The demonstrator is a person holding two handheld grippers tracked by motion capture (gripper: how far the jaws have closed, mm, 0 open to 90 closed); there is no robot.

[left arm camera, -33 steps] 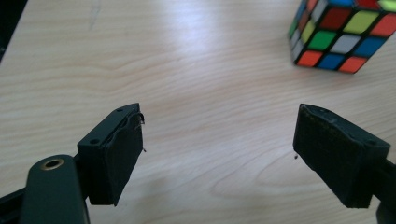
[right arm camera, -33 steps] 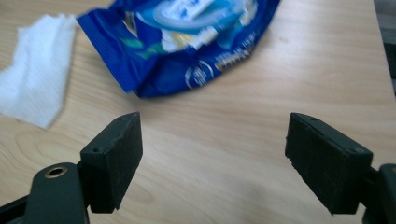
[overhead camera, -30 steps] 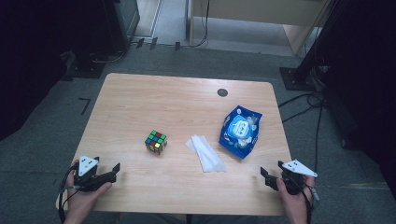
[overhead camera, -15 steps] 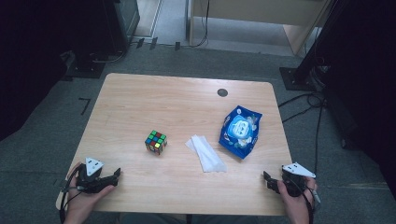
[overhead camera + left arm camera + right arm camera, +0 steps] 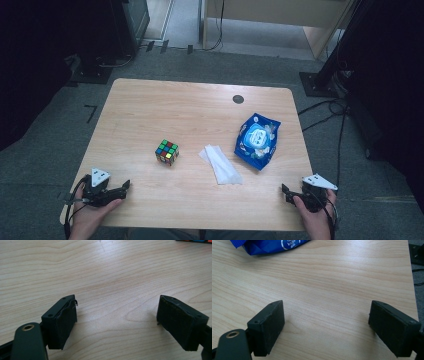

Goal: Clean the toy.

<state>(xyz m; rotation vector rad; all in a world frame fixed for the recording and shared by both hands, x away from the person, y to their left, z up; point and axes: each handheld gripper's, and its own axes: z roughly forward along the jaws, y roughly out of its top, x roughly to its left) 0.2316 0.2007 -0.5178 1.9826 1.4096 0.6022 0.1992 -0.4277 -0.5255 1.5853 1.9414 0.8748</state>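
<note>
A colourful puzzle cube (image 5: pixel 167 152) sits on the wooden table (image 5: pixel 190 115), left of centre. Beside it to the right lies a white wipe (image 5: pixel 220 164), and a blue wipes packet (image 5: pixel 257 141) lies further right. My left gripper (image 5: pixel 125 186) rests at the front left corner, open, with bare wood between its jaws (image 5: pixel 116 322); the cube's lower edge (image 5: pixel 193 241) peeks in at the top right of its view. At the front right corner my right gripper (image 5: pixel 285 192) stands open over bare wood (image 5: pixel 325 325), the blue packet (image 5: pixel 269 245) ahead of it.
A small dark round cap (image 5: pixel 238 99) is set into the table near its far edge. Dark stands and cables (image 5: pixel 325 107) line the grey floor around the table. The table's right edge (image 5: pixel 412 272) runs close to my right gripper.
Both hands have drawn slightly back toward the front edge of the table. Cube, wipe and packet lie where they were.
</note>
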